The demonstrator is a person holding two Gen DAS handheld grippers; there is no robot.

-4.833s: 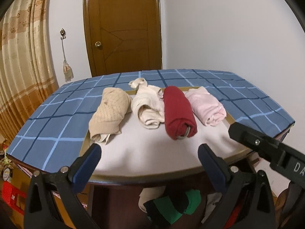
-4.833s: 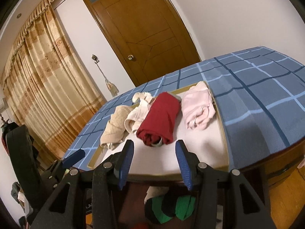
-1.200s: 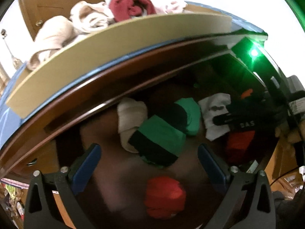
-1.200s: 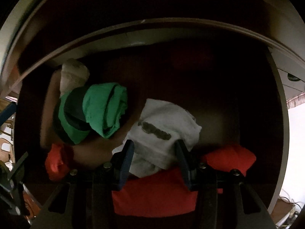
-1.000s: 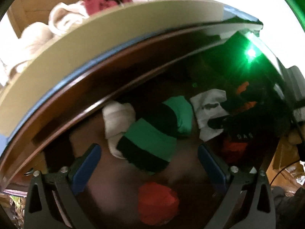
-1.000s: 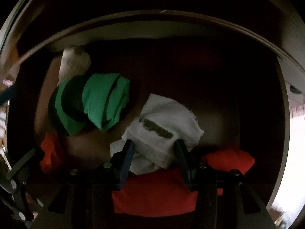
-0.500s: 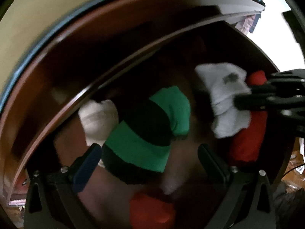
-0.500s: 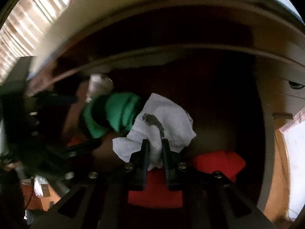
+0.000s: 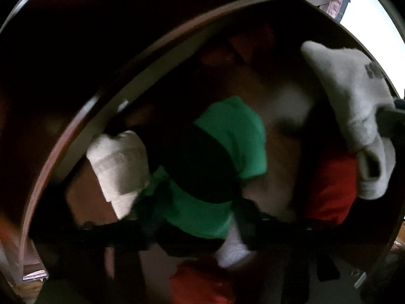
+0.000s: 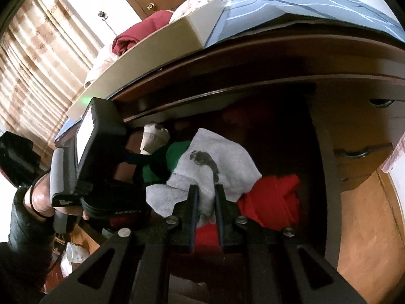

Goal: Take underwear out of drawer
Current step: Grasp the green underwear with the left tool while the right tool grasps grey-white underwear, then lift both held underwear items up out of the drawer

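Midway. Right claw [image 10: 205, 197] clamped on grey underwear [image 10: 215, 162], lifted but not clear of drawer [image 10: 326, 152]. Left claw [image 9: 192, 217] closing around green-black roll [image 9: 215, 162], pads seemingly touching. Left inside: one cream roll [image 9: 119, 162] at 9 o'clock, at least two red pieces [image 9: 331, 190]. On bench [image 10: 291, 7] at 11 o'clock: maroon roll [image 10: 136, 35], pale ones, count unclear.

Left wrist: steeply down, close into drawer [image 9: 76, 131].
Right wrist: slanting down, farther back.
Shared: green-black roll [image 9: 215, 162] [image 10: 164, 162], grey garment [image 9: 354, 106] [image 10: 217, 167].
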